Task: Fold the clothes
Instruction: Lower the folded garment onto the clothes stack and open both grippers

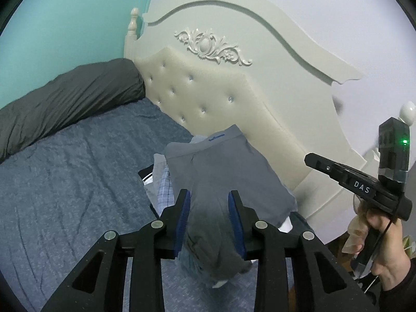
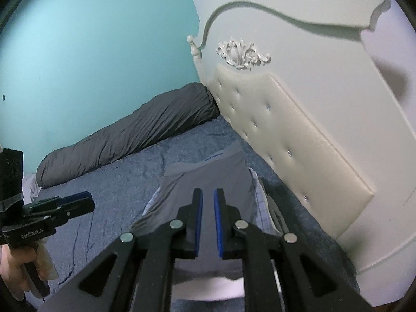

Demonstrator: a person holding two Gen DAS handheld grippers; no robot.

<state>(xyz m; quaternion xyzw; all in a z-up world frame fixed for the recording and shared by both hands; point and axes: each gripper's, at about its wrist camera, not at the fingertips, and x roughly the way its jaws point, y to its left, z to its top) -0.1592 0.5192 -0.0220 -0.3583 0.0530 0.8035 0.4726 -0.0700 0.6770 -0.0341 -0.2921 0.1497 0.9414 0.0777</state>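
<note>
A folded grey shirt (image 1: pixel 223 171) lies on top of a pile of folded clothes, with a blue checked garment (image 1: pixel 163 187) under it, near the headboard. My left gripper (image 1: pixel 210 195) is open just above the shirt's near end, its blue pads on either side. The right gripper (image 1: pixel 312 159) shows side-on at the right of this view. In the right wrist view the grey shirt (image 2: pixel 208 176) lies under my right gripper (image 2: pixel 208 193), whose jaws stand slightly apart with nothing between them. The left gripper (image 2: pixel 85 199) shows at the left.
The blue bedspread (image 1: pixel 78 182) covers the bed. A dark grey rolled duvet (image 1: pixel 65 98) lies along the teal wall. The cream tufted headboard (image 1: pixel 221 91) stands right behind the pile. A hand (image 1: pixel 382 241) holds the right gripper's handle.
</note>
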